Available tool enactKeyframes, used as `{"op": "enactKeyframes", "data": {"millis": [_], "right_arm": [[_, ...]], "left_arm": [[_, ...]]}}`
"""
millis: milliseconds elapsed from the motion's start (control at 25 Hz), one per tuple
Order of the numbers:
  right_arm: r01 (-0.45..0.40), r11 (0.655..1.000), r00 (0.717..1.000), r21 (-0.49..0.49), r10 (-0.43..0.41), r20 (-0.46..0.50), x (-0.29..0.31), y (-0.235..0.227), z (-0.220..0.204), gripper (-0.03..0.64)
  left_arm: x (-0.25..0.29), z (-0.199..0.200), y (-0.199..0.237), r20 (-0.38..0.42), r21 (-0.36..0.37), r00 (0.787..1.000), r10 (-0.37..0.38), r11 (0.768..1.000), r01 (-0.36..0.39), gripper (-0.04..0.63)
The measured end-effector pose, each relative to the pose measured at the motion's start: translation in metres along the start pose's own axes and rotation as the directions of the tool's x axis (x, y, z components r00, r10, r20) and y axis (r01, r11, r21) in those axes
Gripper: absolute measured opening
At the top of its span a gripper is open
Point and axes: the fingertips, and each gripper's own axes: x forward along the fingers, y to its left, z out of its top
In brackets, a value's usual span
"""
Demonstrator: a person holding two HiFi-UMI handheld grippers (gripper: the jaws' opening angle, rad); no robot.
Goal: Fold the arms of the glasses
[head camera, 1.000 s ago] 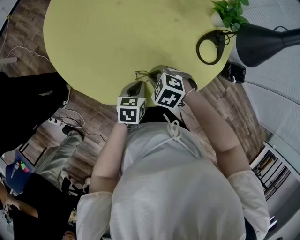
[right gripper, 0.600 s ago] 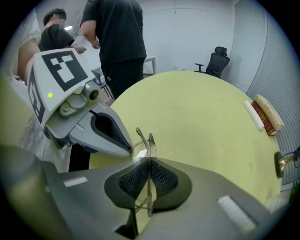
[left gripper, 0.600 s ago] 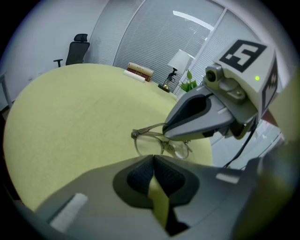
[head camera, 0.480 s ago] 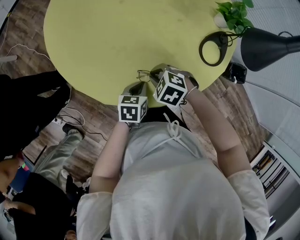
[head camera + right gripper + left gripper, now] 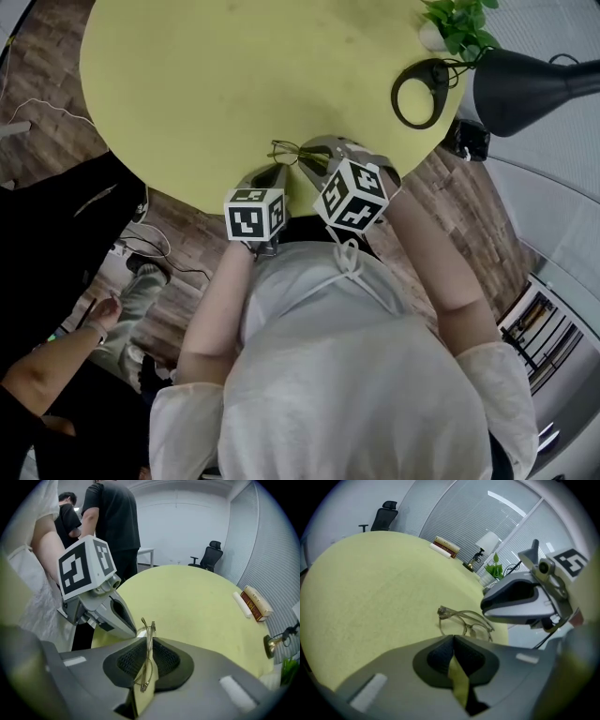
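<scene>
Right gripper (image 5: 147,639) jaws have just been easing apart, loose around the glasses (image 5: 466,623). Left gripper (image 5: 452,639) has its 2 jaws closed, with the glasses just beyond.

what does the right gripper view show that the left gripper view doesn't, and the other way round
Only the right gripper view: two people in dark shirts beyond the yellow table, the left gripper from outside, and the glasses edge-on between the right gripper's jaws, which have just been opening.
Only the left gripper view: the right gripper from outside, and both lenses of the glasses, ahead of its own closed jaws.
Both: the table, the glasses, the books and the office chair.
</scene>
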Motion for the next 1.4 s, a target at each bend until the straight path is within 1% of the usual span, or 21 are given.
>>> {"op": "enactKeyframes", "data": {"millis": [40, 80, 200, 440, 640, 1000, 1120, 1240, 1320, 1400], "right_arm": [[0.010, 1.000, 1.000, 0.000, -0.010, -0.002, -0.003, 0.000, -0.002, 0.014], [0.012, 1.000, 1.000, 0.003, -0.012, -0.008, -0.004, 0.001, -0.004, 0.000], [-0.007, 1.000, 0.999, 0.018, 0.008, -0.040, -0.002, 0.006, -0.013, 0.000], [-0.002, 0.999, 0.998, 0.047, 0.005, -0.061, 0.007, 0.003, -0.020, 0.000], [0.010, 0.999, 0.997, 0.035, -0.007, -0.083, 0.013, 0.001, -0.024, 0.000], [0.029, 0.999, 0.997, 0.034, -0.027, -0.071, 0.015, -0.009, -0.019, -0.002], [0.049, 0.998, 0.998, 0.044, -0.047, -0.050, 0.012, -0.012, -0.016, -0.002], [0.084, 0.991, 0.996, 0.107, -0.086, 0.015, -0.001, -0.014, -0.011, -0.002], [0.105, 0.977, 0.990, 0.186, -0.120, 0.075, -0.016, -0.016, -0.006, -0.002], [0.122, 0.952, 0.977, 0.281, -0.165, 0.135, -0.034, -0.018, -0.003, -0.002]], "left_arm": [[0.000, 0.000, 0.000, 0.000, -0.001, 1.000, -0.001, 1.000, 0.001, 0.006], [0.000, 0.000, 0.001, 0.001, -0.001, 1.000, -0.001, 1.000, 0.001, 0.006], [-0.001, 0.000, 0.001, 0.002, -0.001, 1.000, 0.002, 1.000, -0.002, 0.006], [0.001, 0.000, 0.000, 0.004, 0.002, 1.000, 0.006, 1.000, -0.006, 0.006], [0.002, -0.001, -0.002, 0.005, 0.016, 1.000, 0.011, 1.000, -0.011, 0.006], [0.003, -0.001, -0.004, -0.007, 0.039, 1.000, 0.001, 0.999, -0.001, 0.006], [0.003, 0.001, -0.004, -0.009, 0.041, 1.000, 0.008, 0.999, -0.008, 0.006], [-0.004, 0.009, -0.003, 0.015, 0.031, 0.999, 0.029, 0.999, -0.030, 0.006], [-0.014, 0.019, -0.007, 0.043, 0.026, 0.999, 0.030, 0.999, -0.031, 0.006], [-0.026, 0.031, -0.012, 0.072, 0.028, 0.997, 0.039, 0.999, -0.041, 0.006]]}}
